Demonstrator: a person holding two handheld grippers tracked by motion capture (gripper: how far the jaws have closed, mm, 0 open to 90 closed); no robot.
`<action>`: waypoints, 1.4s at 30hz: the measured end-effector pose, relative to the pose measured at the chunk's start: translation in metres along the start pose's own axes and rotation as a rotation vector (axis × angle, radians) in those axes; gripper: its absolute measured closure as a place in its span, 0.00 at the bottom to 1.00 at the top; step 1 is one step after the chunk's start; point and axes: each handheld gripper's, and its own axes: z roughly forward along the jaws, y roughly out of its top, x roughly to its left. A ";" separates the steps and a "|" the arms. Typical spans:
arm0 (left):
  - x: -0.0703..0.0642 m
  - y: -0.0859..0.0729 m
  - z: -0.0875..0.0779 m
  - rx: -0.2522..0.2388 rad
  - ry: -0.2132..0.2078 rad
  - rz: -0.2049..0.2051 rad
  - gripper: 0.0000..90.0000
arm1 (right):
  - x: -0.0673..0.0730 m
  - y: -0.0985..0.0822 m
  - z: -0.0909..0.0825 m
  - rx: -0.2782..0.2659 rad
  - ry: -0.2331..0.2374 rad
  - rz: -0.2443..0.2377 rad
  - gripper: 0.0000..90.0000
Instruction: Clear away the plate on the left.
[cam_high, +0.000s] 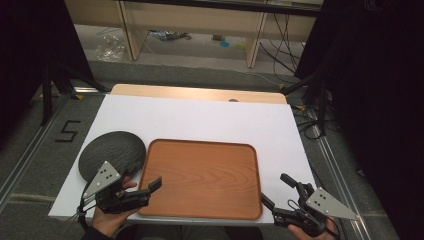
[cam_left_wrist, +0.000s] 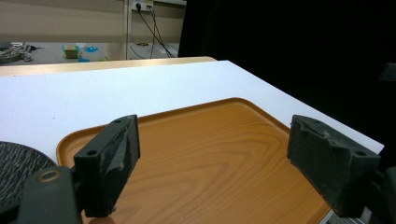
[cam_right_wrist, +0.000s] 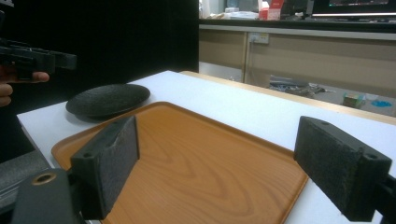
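Note:
An empty brown wooden tray lies at the front middle of the white tabletop. A dark grey round textured plate rests just left of the tray. My left gripper hovers open over the tray's near-left corner, with a hand holding it. In the left gripper view the left gripper has its jaws wide apart above the tray, with the plate at the lower left. My right gripper is open at the tray's near-right corner. In the right gripper view the right gripper frames the tray and the plate.
Black curtains hang on both sides. Wooden shelving and loose cables stand beyond the table's far edge. A "5" mark is on the floor at the left. The white surface behind the tray is bare.

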 end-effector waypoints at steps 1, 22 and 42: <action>0.001 0.000 0.000 -0.001 0.004 -0.001 0.18 | 0.000 0.000 0.001 -0.008 -0.003 -0.002 0.17; 0.039 0.006 -0.014 -0.053 0.104 -0.159 0.19 | 0.001 0.000 0.001 -0.014 0.005 0.004 0.17; 0.079 0.008 -0.026 -0.028 0.225 -0.179 0.20 | 0.002 -0.001 0.003 -0.027 0.007 0.010 0.17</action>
